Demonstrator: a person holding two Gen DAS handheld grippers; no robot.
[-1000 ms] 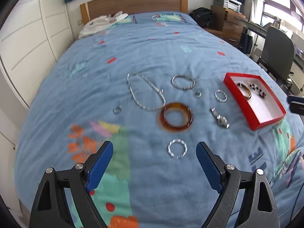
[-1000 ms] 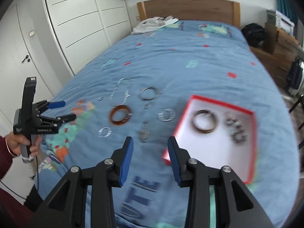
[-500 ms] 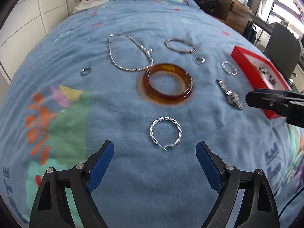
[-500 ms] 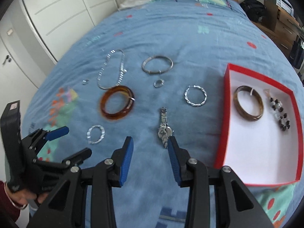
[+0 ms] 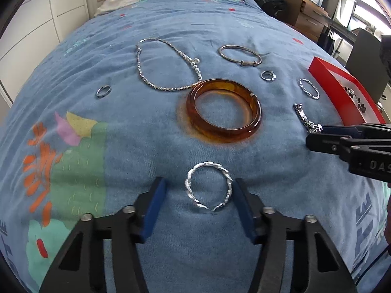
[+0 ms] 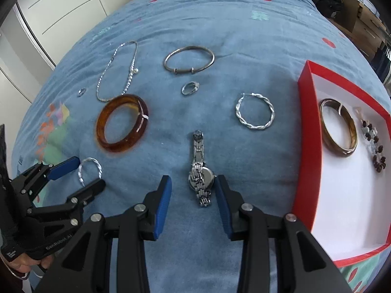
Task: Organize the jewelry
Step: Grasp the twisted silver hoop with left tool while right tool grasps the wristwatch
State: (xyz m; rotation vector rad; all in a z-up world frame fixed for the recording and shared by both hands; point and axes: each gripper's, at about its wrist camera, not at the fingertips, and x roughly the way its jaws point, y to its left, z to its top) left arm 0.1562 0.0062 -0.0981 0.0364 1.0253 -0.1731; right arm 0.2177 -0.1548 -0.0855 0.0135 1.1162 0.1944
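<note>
Both parted, gripping nothing: left hand-held gripper astride twisted hoop, right hand-held gripper astride watch.

From my left wrist view the red box runs off the right edge, so I can't see most of its inside. The right tongs cover the watch face there. The small ring is too tiny to read.

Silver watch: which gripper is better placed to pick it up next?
Right. The right gripper has its open jaws on either side of the silver watch; the left gripper brackets the twisted hoop instead.
</note>
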